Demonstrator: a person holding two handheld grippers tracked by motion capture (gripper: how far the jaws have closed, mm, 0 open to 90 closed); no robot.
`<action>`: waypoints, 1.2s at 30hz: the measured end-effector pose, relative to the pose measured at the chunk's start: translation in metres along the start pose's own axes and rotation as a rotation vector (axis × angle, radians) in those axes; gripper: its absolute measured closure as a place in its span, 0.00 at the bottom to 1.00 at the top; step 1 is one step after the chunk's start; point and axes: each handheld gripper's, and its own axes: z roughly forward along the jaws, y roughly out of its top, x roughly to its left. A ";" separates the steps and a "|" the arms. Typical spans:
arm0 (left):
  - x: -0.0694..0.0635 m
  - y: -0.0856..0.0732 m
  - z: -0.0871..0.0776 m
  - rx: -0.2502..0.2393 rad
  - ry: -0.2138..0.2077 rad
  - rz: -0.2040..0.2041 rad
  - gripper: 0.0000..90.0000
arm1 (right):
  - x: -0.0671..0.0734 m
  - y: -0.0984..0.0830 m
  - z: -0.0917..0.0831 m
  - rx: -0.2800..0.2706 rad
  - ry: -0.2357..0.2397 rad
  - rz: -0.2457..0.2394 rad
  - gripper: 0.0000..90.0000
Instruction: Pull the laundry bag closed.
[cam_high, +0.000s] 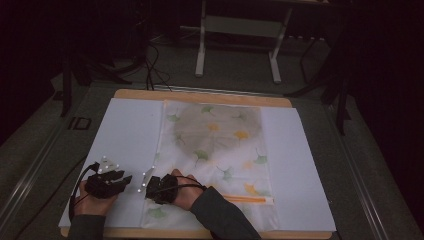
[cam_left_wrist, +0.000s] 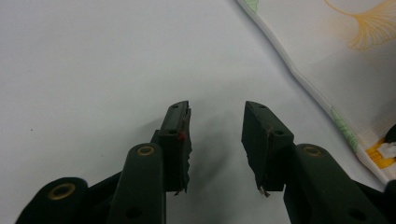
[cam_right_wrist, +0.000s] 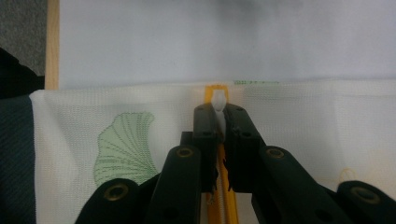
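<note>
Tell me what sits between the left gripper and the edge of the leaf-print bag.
Nothing: in the left gripper view, just bare white sheet separates the open left gripper from the bag.

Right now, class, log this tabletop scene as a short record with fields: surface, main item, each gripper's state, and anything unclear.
surface: white sheet on a wooden board
main item: mesh zip bag with ginkgo-leaf print, lying flat, something grey inside its far half
zip: orange zipper along the near edge
right gripper: shut on the white zipper pull
left gripper: open, over bare sheet beside the bag, holding nothing
unclear: what the grey contents are
</note>
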 end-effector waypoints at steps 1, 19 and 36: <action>0.000 0.000 0.000 -0.001 -0.004 -0.001 0.70 | 0.000 0.000 0.000 -0.001 0.001 0.001 0.94; -0.006 -0.002 -0.001 0.015 -0.072 -0.016 0.72 | 0.000 -0.001 -0.010 -0.029 -0.007 0.000 0.94; -0.020 -0.005 -0.004 0.030 -0.116 -0.009 0.71 | -0.004 -0.012 -0.016 -0.041 -0.009 0.016 0.94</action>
